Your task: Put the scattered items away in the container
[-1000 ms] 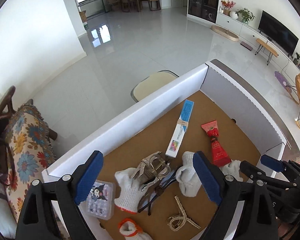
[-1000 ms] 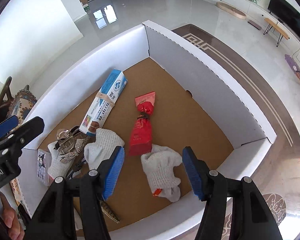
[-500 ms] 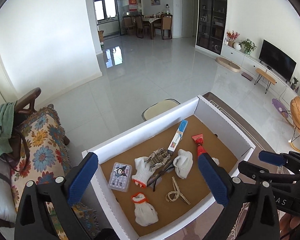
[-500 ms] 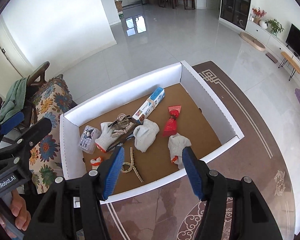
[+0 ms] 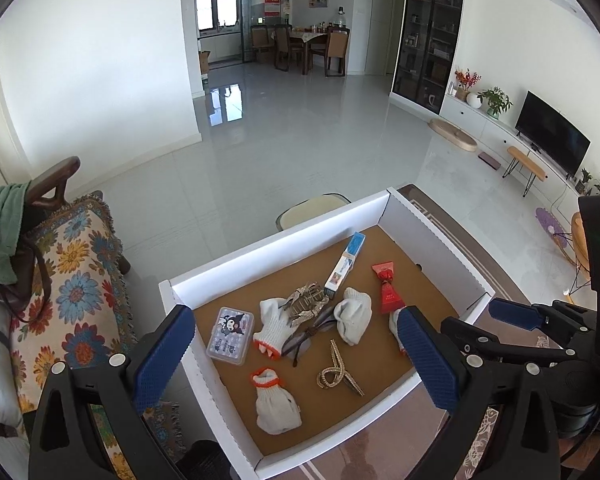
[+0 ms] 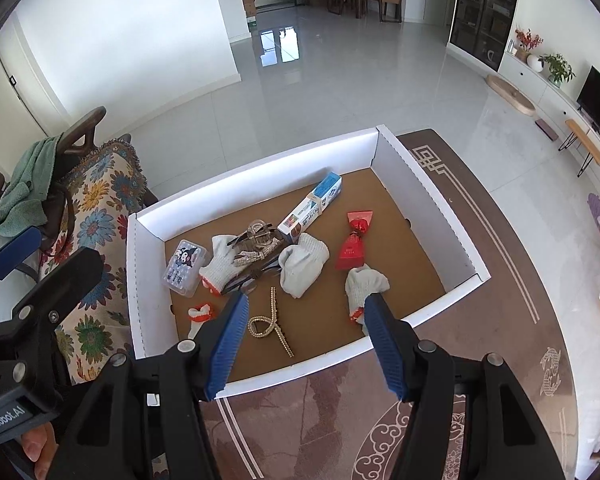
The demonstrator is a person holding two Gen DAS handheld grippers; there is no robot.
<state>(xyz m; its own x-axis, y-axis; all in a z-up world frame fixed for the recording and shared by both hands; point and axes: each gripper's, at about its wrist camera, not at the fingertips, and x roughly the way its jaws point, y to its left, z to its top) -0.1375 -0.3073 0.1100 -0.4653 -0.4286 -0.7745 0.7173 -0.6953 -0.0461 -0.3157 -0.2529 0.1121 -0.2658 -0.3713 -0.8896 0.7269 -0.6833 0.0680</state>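
Left edge: floral-covered chair [image 5: 76, 280] close against the box's left wall. Left tongs [image 5: 296, 356] spread wide, jaws just been opening, nothing between the pads, hanging above the near-left corner. White-walled cardboard box [image 5: 260, 252] sits on a glass-topped counter [image 6: 500, 320]; all walls stand upright.

Inside, left to right: clear cartoon case [image 5: 231, 335] by the left wall, gloves [image 5: 274, 328], hair clips [image 5: 306, 304], glasses [image 5: 300, 340], rhinestone clip [image 5: 338, 368], blue carton [image 5: 346, 266] angled toward the far wall, red tube [image 5: 389, 290].

Bare cardboard floor toward the right wall and far-right corner. Right tongs [image 6: 306, 344] partly open, empty, above the near wall. Counter beyond the right wall lies open.
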